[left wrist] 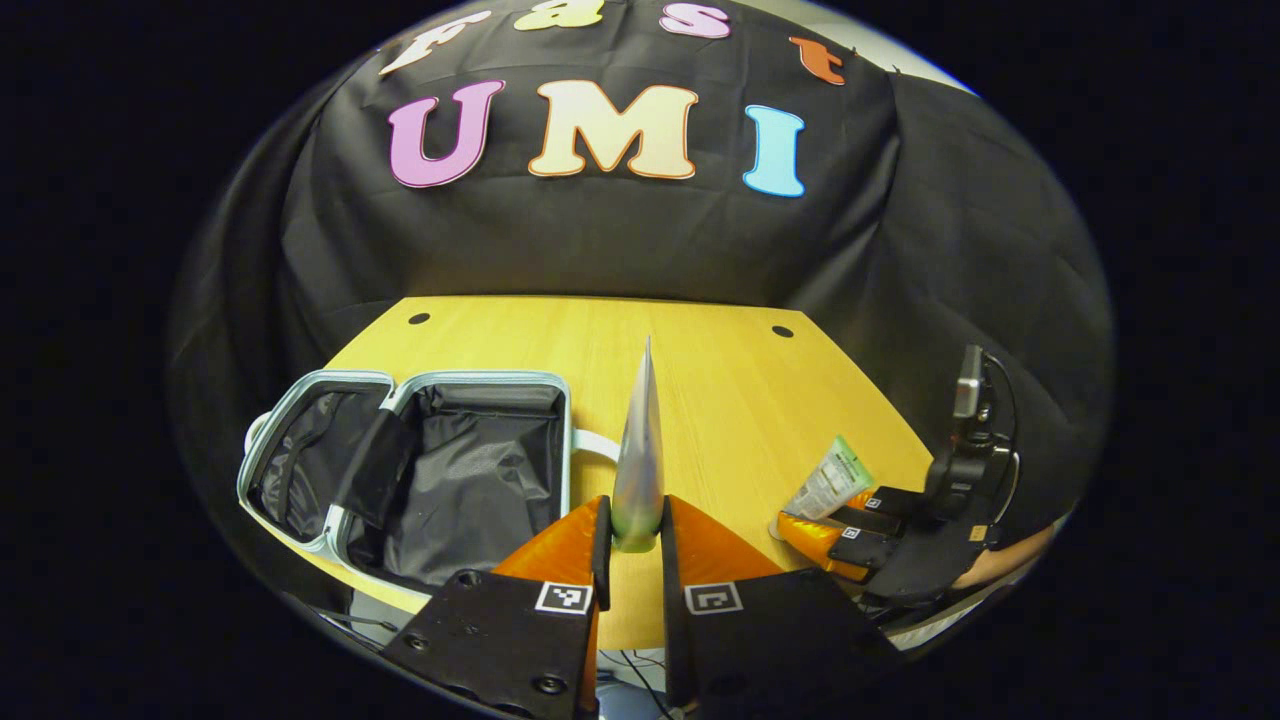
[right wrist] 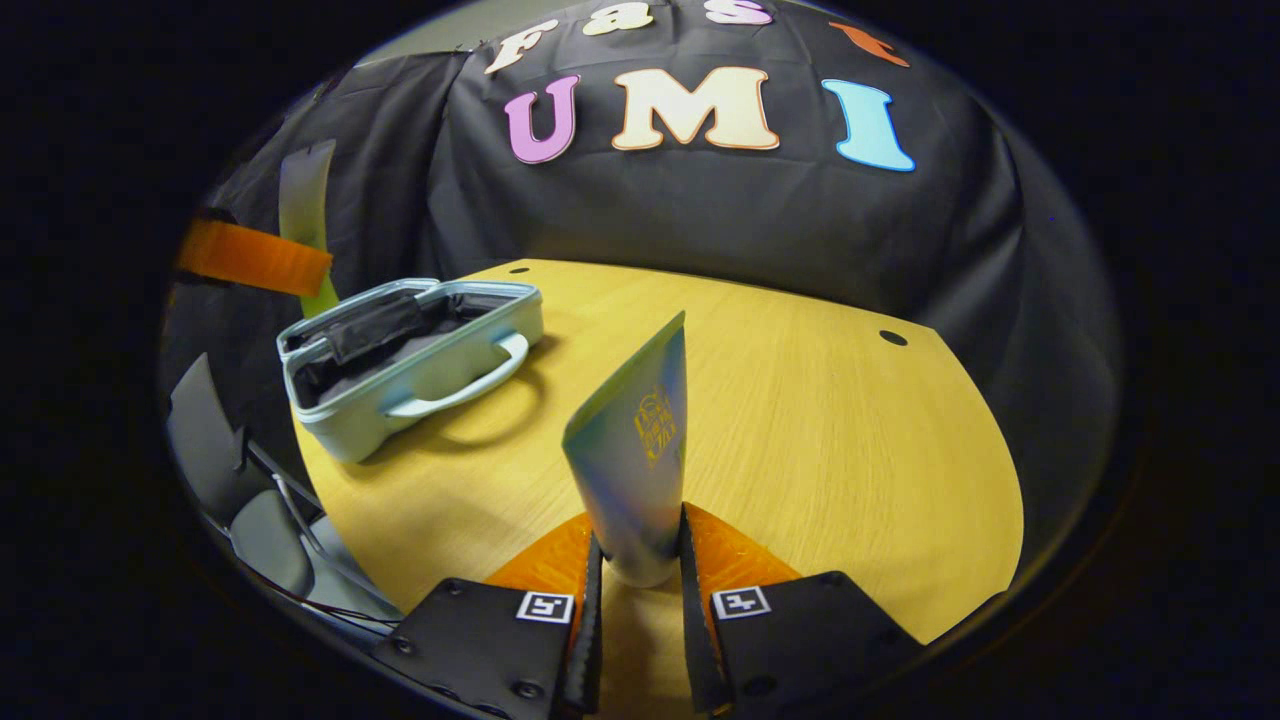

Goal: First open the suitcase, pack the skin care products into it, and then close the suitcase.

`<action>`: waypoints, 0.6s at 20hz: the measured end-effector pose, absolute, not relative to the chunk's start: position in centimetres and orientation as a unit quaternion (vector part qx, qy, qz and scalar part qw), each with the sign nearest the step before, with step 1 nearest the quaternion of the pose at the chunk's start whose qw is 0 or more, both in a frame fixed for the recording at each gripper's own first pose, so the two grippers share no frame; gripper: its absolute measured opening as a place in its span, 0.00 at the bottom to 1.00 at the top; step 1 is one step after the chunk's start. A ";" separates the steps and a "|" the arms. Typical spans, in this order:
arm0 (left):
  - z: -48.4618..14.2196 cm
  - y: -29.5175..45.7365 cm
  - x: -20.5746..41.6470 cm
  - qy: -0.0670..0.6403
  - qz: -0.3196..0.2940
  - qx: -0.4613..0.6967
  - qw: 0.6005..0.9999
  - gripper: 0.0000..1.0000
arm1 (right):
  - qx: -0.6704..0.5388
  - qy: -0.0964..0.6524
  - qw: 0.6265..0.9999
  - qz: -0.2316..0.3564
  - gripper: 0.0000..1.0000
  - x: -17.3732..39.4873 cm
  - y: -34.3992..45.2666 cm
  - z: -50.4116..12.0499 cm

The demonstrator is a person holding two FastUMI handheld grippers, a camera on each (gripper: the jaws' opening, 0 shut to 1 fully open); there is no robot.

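Observation:
The pale blue suitcase [left wrist: 420, 470] lies open on the wooden table [left wrist: 740, 400], its dark lining showing, to the left of my left gripper [left wrist: 634, 540]. That gripper is shut on a slim silvery tube [left wrist: 640, 450], seen edge-on and pointing up. Farther right, my right gripper [left wrist: 805, 525] holds a white and green tube [left wrist: 830, 480]. In the right gripper view, my right gripper [right wrist: 638, 560] is shut on this pale tube [right wrist: 635, 450] with a gold emblem, above the table [right wrist: 820, 430]. The suitcase [right wrist: 410, 350] sits to the left, handle facing me. The left gripper [right wrist: 250, 258] with its tube [right wrist: 303, 215] hangs beyond the suitcase.
Black cloth walls close off the back and sides of the table. Two small holes [left wrist: 782, 331] mark the table's far corners. A grey chair [right wrist: 240, 500] and cables stand below the table's near left edge.

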State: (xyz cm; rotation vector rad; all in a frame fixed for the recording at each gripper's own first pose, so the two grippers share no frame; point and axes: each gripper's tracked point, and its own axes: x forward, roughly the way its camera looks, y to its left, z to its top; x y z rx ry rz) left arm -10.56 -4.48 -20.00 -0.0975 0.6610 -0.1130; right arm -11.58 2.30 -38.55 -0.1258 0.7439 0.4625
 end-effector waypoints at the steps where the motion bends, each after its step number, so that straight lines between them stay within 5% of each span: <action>1: -20.1 -3.9 -10.6 0.326 -0.051 -0.047 0.943 0.19 | -0.061 0.359 0.903 0.226 0.36 -11.4 2.6 -38.0; 12: -22.8 7.4 -10.4 0.381 -0.033 0.005 0.924 0.19 | -0.025 0.315 0.927 0.201 0.36 -8.0 10.7 -28.2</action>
